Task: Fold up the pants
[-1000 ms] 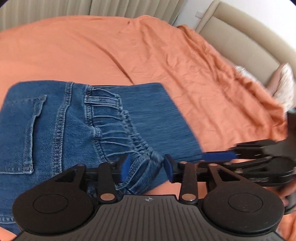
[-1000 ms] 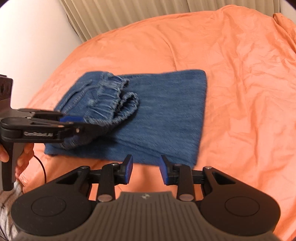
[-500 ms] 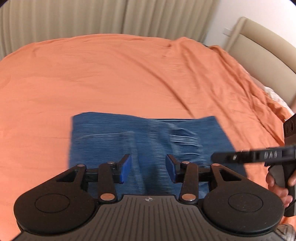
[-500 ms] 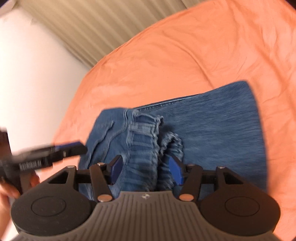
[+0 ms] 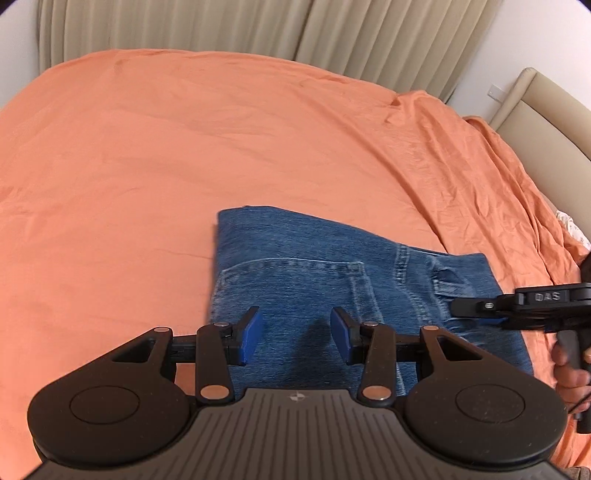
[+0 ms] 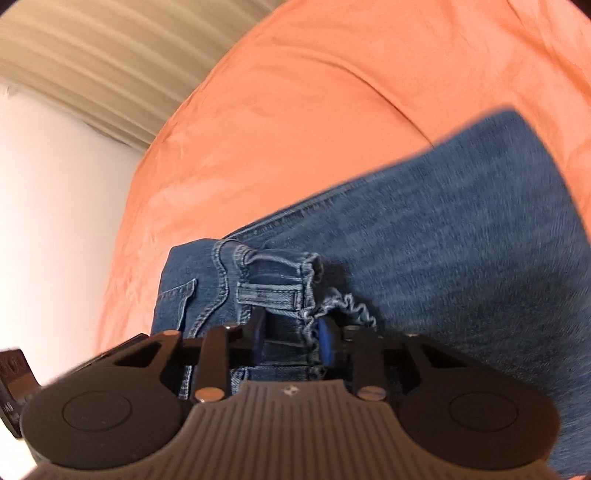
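Folded blue denim pants (image 5: pixel 332 280) lie on the orange bed sheet (image 5: pixel 184 147). My left gripper (image 5: pixel 295 338) is open and empty, held above the near part of the pants. My right gripper (image 6: pixel 291 334) is low over the elastic waistband (image 6: pixel 280 291), its blue pads on either side of the bunched waistband cloth with a gap still between them. The right gripper also shows in the left wrist view (image 5: pixel 480 306), at the right edge of the pants. The pants fill the right half of the right wrist view (image 6: pixel 461 240).
Beige curtains (image 5: pixel 221 26) hang behind the bed. A padded beige headboard (image 5: pixel 546 107) stands at the right. A white wall (image 6: pixel 55 184) is at the left of the right wrist view.
My left gripper has let go of the waistband and pulled back and up. My right gripper has moved in low onto the waistband and narrowed its opening.
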